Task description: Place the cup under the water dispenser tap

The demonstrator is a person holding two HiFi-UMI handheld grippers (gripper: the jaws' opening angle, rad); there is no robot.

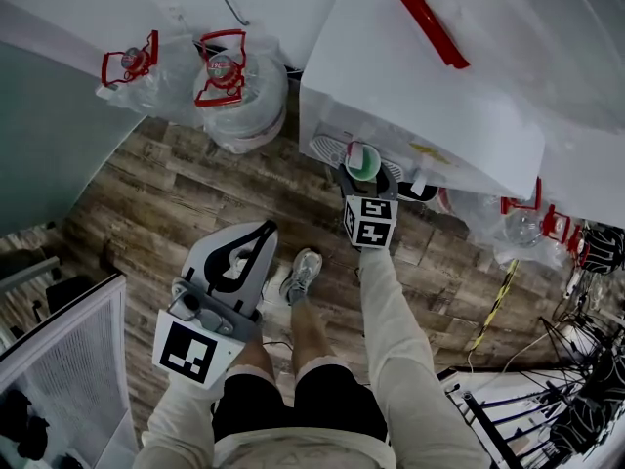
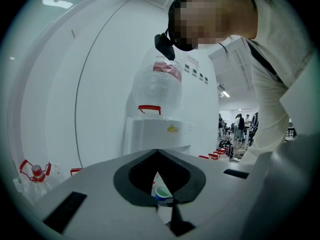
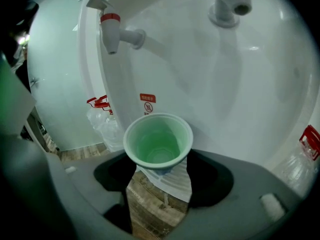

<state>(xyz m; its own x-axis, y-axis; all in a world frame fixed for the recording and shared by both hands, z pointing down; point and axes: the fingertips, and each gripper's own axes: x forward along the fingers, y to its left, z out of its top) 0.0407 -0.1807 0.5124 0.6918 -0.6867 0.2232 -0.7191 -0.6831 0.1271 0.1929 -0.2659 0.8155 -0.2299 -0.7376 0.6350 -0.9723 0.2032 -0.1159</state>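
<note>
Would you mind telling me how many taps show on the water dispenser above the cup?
2: a red-banded tap at upper left and a plain white tap at top right. More may lie outside the frame.

The cup [image 3: 158, 141] looks like thin, smooth plastic, pale green with a soft sheen inside. Behind it, the water dispenser [image 3: 240, 99] and its tap [image 3: 120, 34] are glossy white plastic. In the upper left of the head view, the bottles [image 1: 239, 91] are clear plastic. The floor [image 1: 176, 203] is matt, grainy plank (real wood or laminate, hard to tell). The left gripper [image 1: 264, 229] has a matt grey shell.
</note>
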